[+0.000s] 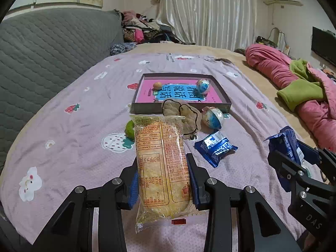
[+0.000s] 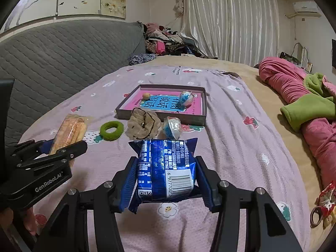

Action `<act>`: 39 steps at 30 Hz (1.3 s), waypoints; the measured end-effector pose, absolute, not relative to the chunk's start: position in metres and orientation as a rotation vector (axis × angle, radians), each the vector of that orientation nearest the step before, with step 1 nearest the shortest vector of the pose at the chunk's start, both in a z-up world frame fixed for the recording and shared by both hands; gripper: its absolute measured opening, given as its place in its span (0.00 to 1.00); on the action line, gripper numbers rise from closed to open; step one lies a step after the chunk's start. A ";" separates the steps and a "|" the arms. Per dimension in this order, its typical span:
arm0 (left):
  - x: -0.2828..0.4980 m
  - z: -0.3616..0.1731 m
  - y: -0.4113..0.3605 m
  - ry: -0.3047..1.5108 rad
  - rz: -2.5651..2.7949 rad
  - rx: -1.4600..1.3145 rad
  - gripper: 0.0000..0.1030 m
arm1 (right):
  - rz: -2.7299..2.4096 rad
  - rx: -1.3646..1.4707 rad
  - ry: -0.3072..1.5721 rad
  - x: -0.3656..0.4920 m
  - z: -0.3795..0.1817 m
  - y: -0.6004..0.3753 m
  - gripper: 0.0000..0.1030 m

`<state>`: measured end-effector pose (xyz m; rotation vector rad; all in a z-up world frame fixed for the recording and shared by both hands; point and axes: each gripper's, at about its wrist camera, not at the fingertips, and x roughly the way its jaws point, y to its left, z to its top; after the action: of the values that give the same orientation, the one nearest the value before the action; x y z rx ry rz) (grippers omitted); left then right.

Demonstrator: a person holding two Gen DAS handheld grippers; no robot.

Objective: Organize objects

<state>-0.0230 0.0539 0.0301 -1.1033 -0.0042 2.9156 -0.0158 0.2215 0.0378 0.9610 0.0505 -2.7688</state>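
Lilac bedspread [image 1: 69, 138] printed with strawberries and flowers covers the bed, with a grey quilted headboard [image 1: 42, 48] behind it and pale curtains [image 1: 208, 10] at the far wall. On the spread sits a shallow dark box [image 1: 180, 107], the landmark for everything else, with a pink and blue book [image 1: 178, 92] lying flat in it. On the book rest a small orange ball [image 1: 157, 85] near the box's far left corner and a blue-and-white capsule [image 1: 202, 85] near its far right.

Against the near wall of the box lies a beige scrunchie [image 2: 142, 124]; a second blue-and-white capsule [image 2: 172, 127] sits just beside it, also at the near wall. A green ring [image 2: 111, 130] lies on the near left side of the box, beside the scrunchie. One blue snack packet [image 1: 215, 149] lies loose on the spread, nearer than the capsule.

Left tool [image 1: 162, 178] is clamped on a long yellow cracker packet [image 1: 161, 163], held lengthwise above the spread, short of the box. Right tool [image 2: 166, 178] is pressed narrow onto another blue snack packet [image 2: 166, 168], barcode up, also lifted short of the box.

Pink bedding [image 2: 294, 88] with green lining is heaped far to the right of the box.
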 end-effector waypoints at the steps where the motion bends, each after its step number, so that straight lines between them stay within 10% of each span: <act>1: -0.023 0.030 0.053 -0.004 2.916 -1.101 0.39 | -2.769 0.958 0.050 -0.015 0.038 0.220 0.52; 39: -0.106 0.117 0.023 0.024 2.952 -0.957 0.39 | -2.838 0.709 0.131 -0.098 0.138 0.195 0.52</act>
<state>-0.1061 0.0234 0.1168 -0.9567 0.0241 2.9516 -0.0984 0.1953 0.1382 0.7087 0.1312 -2.8384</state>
